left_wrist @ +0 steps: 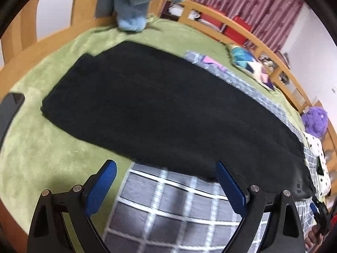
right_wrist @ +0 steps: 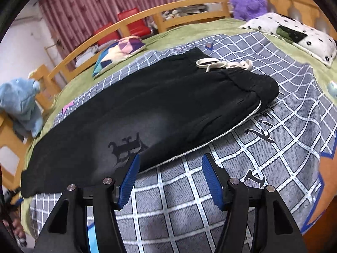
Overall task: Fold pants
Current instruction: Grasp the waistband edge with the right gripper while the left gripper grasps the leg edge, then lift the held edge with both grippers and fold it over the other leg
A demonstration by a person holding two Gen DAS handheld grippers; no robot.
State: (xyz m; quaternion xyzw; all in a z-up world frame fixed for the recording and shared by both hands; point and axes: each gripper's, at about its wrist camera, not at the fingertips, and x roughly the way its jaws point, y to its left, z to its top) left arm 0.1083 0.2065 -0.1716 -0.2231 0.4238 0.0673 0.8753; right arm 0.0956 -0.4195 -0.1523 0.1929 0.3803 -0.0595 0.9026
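The black pants lie flat along the bed, already doubled lengthwise as far as I can judge, one leg stacked on the other. Their waist end with the white drawstring rests on the grey checked blanket, and the leg ends reach out onto the green bedspread. So I take the step in hand to be the approach for the next fold: bringing one end over toward the other.

My left gripper hangs just above the near long edge of the pants, tilted downward, its blue pads spread wide with only blanket between them. It holds nothing. My right gripper is angled down the same way, near the white-piped edge by the printed patch; its pads stand partly apart and pinch nothing, though the left pad sits so close to the cloth that I cannot be sure it is clear of it.

Next I need both tools lowered onto that near edge, each catching all the layers together, not just the top one. The fabric looks soft and thick, so a shallow bite could slip or peel a single layer and spoil the stack.
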